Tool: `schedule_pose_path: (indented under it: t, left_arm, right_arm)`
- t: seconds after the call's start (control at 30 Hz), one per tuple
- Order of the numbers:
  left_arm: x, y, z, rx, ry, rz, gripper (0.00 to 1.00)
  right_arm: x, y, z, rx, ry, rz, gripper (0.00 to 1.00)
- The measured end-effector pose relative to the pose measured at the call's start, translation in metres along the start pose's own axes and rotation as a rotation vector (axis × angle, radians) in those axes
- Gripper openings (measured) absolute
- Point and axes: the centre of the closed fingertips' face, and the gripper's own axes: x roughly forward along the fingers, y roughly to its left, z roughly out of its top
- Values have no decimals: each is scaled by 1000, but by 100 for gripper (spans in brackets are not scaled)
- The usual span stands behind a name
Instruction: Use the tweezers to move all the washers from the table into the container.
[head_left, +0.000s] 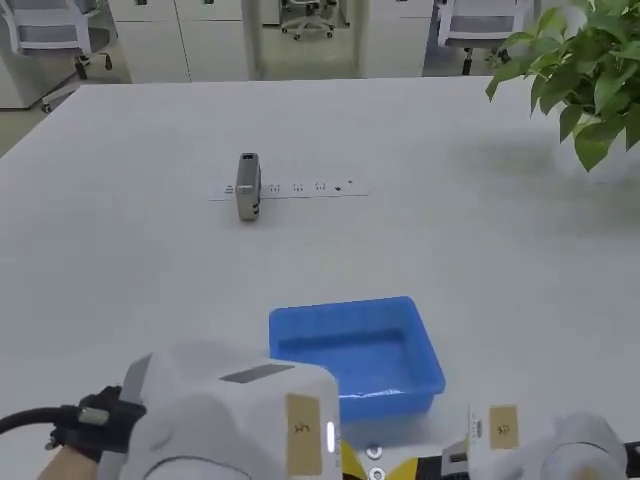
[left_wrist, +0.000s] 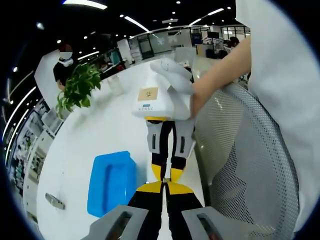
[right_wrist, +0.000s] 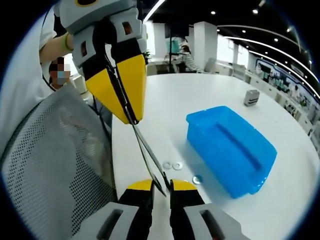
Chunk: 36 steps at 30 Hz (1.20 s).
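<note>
Thin black tweezers (right_wrist: 142, 145) run between my two grippers, which face each other tip to tip at the table's near edge. The left gripper (right_wrist: 131, 120) is shut on the tweezers' upper part, its yellow tips pointing down. Their pointed end sits between the narrow jaws of the right gripper (right_wrist: 161, 186), which looks shut on it. Three small metal washers (right_wrist: 167, 164) lie on the white table beside the blue container (right_wrist: 220, 165), just past the right jaws. From the left gripper (left_wrist: 163, 186), the right gripper (left_wrist: 167, 176) comes down from above and the container (left_wrist: 112, 182) lies left.
A power strip (head_left: 290, 189) and a small metal block (head_left: 248, 186) lie mid-table beyond the container (head_left: 390, 405). A potted plant (head_left: 585, 70) stands at the far right. A mesh chair back (left_wrist: 240, 165) is close behind the grippers at the table's near edge.
</note>
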Motion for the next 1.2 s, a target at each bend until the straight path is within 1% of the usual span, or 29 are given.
schedule_pose_path:
  t: [0.07, 0.23, 0.37, 0.53, 0.57, 0.73, 0.8, 0.87, 0.93, 1.03, 1.1, 1.2]
  left_arm:
    - [0, 1, 0, 0, 8, -5, 0]
    - [1, 4, 2, 3, 24, -14, 0]
    - [5, 6, 1, -14, 41, -32, 0]
    - [9, 6, 6, -5, 58, -47, 0]
    - [9, 6, 6, 5, 60, -45, 0]
    - [10, 8, 5, 7, 62, -54, 0]
    - [11, 9, 3, 0, 64, -57, 0]
    - [11, 10, 4, -25, 56, -68, 0]
    - [12, 12, 5, -57, 52, -80, 0]
    - [14, 14, 6, -82, 47, -99, 0]
    - [15, 15, 8, -88, 47, -110, 0]
    - [18, 16, 9, -95, 56, -130, 0]
  right_arm:
    - [1, 0, 1, 3, -1, 7, 8]
    - [3, 0, 2, 2, -6, 6, 8]
    - [6, 0, -1, 0, 5, 13, 8]
    - [9, 1, -1, -12, 10, 21, 7]
    - [9, 1, -1, -14, 9, 22, 7]
    - [8, -2, -2, -16, 11, 13, 7]
    - [9, -3, -4, 3, 8, 17, 7]
    - [9, -3, -4, 12, 6, 22, 7]
    - [10, -3, -3, 14, 10, 21, 8]
    - [9, -2, -2, 1, 9, 17, 9]
    - [4, -1, 5, 4, -13, 19, 10]
    - [-2, -1, 17, 25, -59, 24, 12]
